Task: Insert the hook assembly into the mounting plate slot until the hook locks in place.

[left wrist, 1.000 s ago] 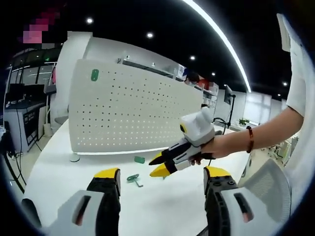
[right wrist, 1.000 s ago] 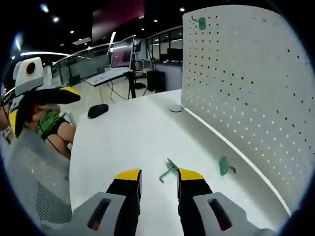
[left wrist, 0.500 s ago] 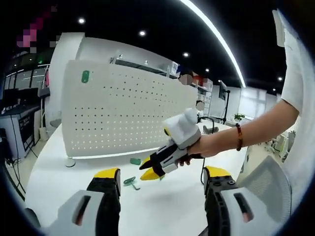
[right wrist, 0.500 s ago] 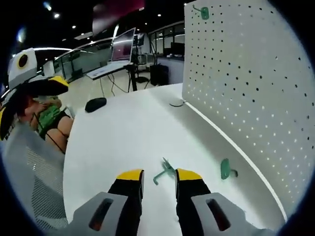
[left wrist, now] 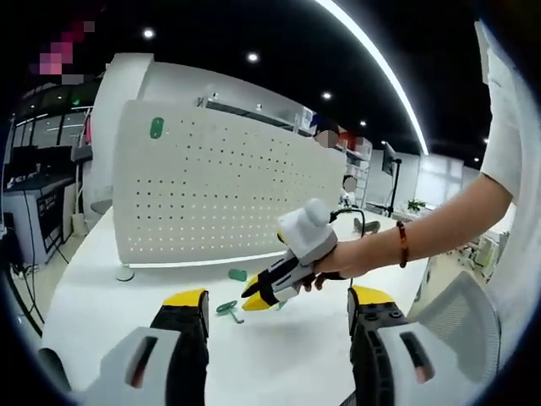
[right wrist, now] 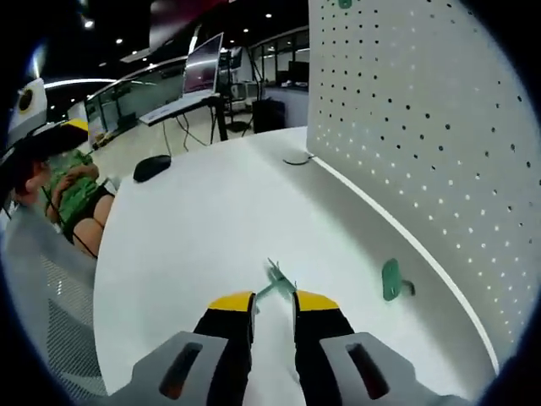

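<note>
A white pegboard mounting plate (left wrist: 220, 194) (right wrist: 423, 127) stands upright on the white table (right wrist: 194, 237), with one green hook (left wrist: 156, 128) fixed near its top corner. A loose green hook (right wrist: 275, 282) (left wrist: 228, 309) lies on the table. Its near end reaches into the narrow gap between the yellow tips of my right gripper (right wrist: 273, 301) (left wrist: 256, 298), which a hand holds low over the table. A second green hook piece (right wrist: 390, 279) (left wrist: 238, 274) lies at the plate's foot. My left gripper (left wrist: 279, 298) stands wide open, holding nothing, behind the hook.
A black mouse (right wrist: 152, 167) and a round cable foot (right wrist: 296, 159) sit farther along the table. A grey mesh chair (right wrist: 42, 296) (left wrist: 456, 321) stands at the table's edge, with a seated person in green (right wrist: 72, 190) beyond it. Desks with monitors fill the background.
My right gripper has come down and forward to the loose hook, and its jaws have narrowed around the hook's end. The left gripper stays open and roughly in place.
</note>
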The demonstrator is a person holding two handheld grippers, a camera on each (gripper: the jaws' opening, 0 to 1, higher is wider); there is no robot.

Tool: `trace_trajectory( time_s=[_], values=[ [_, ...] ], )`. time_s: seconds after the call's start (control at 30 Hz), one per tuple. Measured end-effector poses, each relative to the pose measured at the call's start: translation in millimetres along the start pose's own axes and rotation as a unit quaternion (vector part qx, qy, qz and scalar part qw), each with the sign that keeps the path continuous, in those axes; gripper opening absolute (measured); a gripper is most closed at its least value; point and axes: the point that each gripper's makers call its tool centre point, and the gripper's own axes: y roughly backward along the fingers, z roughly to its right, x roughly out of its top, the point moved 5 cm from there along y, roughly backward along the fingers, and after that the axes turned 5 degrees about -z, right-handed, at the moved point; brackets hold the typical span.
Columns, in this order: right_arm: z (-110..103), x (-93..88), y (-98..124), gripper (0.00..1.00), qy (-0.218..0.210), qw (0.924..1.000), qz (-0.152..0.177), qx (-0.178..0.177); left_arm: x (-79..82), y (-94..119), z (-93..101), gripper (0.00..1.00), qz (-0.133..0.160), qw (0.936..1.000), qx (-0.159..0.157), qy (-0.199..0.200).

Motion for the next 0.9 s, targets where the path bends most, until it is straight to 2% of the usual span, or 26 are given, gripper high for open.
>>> trace_trajectory(
  time_s=[0.33, 0.5, 0.6, 0.9],
  values=[
    [6.0, -5.8, -16.2, 0.17, 0.010, 0.9996, -0.026, 0.000, -3.1, 0.7, -1.6, 0.68, -0.008, 1.0000, 0.003, 0.001],
    [8.7, -2.7, -18.6, 0.16, 0.012, 0.9997, -0.022, -0.003, -3.3, 1.8, -2.4, 0.68, -0.009, 0.9999, 0.006, 0.002],
    [8.8, -0.4, -22.3, 0.15, 0.011, 0.9998, -0.015, 0.008, -3.8, 1.3, -3.0, 0.66, -0.009, 0.9999, 0.005, 0.003],
    [13.3, -4.5, -29.1, 0.08, 0.018, 0.9994, -0.029, 0.005, -4.8, 0.7, -2.2, 0.66, -0.015, 0.9999, 0.002, 0.000]
  ],
)
